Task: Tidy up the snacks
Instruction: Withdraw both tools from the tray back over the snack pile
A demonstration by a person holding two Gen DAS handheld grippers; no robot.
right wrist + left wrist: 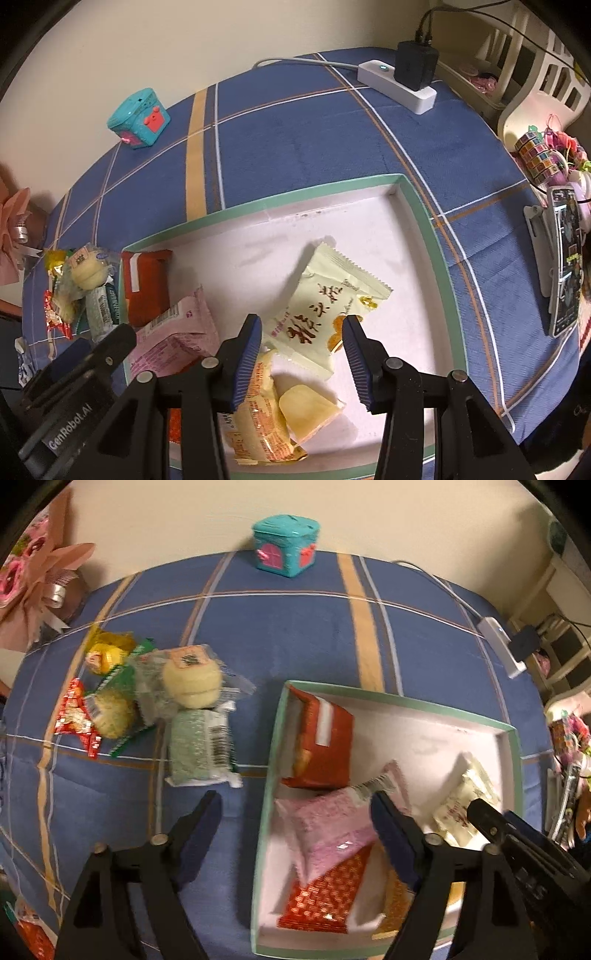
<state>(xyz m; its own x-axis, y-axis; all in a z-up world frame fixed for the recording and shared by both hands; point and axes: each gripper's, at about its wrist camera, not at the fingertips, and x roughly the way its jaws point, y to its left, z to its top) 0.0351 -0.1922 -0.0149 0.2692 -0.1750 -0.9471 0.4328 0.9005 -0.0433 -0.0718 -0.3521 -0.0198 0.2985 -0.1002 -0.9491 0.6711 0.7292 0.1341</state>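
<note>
Orange-check pkt (325, 897) partly under pink pkt (332, 823) (blurry).

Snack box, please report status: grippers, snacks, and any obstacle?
Left gripper open, empty, straddling box wall. Right gripper open above cream packet, not gripping. Loose snacks wait outside box. Nothing blocks them.

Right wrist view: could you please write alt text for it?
The open right hand-held gripper hovers over a pale yellow snack packet lying in a white, green-rimmed cardboard box on a blue checked tablecloth. More wrapped snacks lie outside, left.
</note>
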